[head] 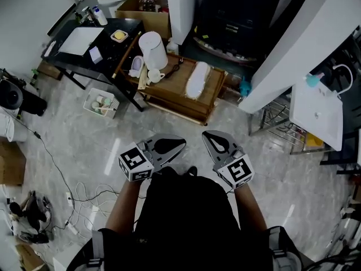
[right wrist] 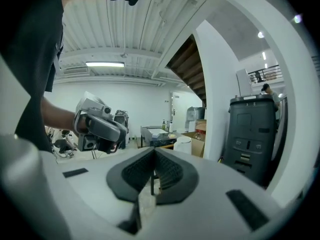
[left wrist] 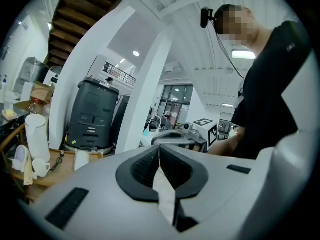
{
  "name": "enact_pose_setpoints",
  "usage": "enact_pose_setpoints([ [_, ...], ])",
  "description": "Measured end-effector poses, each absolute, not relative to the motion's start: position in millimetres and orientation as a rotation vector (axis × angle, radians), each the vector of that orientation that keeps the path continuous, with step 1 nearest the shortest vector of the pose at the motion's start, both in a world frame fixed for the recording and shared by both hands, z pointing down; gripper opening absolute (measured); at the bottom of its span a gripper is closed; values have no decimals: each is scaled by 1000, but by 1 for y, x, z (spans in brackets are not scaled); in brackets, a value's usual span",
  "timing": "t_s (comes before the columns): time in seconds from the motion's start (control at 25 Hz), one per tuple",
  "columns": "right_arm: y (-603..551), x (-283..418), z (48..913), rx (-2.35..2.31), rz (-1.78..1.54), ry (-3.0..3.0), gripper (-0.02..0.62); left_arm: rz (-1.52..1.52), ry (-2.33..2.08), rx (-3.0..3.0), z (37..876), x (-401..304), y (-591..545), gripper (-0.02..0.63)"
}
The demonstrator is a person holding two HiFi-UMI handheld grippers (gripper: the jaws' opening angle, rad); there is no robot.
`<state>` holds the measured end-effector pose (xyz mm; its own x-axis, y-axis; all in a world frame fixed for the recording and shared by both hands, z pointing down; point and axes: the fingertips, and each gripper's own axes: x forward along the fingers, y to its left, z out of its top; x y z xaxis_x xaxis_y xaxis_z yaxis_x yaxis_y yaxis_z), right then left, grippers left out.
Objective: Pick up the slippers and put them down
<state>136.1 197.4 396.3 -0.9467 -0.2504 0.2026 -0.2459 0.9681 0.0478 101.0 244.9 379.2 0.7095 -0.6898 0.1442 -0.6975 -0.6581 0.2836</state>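
Left gripper [head: 179,144] and right gripper [head: 207,136]: jaws are closed, nothing gripped. White slipper [head: 197,79] is seen at 12 o'clock on the wooden counter [head: 174,88], well apart. Jaws should be opened before approach.

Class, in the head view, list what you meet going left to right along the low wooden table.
pale lilac item → white jug → dark cable → white fluffy slipper

1. A white jug [head: 153,49] stands upright on the low wooden counter [head: 175,86], a white mug [head: 155,75] just beside it.
2. A white basket [head: 90,103] of cups [head: 103,101] sits on the floor [head: 67,126].
3. Cables [head: 84,192] trail across that floor.
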Motion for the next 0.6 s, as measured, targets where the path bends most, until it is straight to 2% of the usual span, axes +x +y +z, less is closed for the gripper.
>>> enact_pose_setpoints([
  [0.6, 179, 142, 394, 385, -30, -2909, 8, 77, -1059, 2591, 392, 111, 217, 11],
])
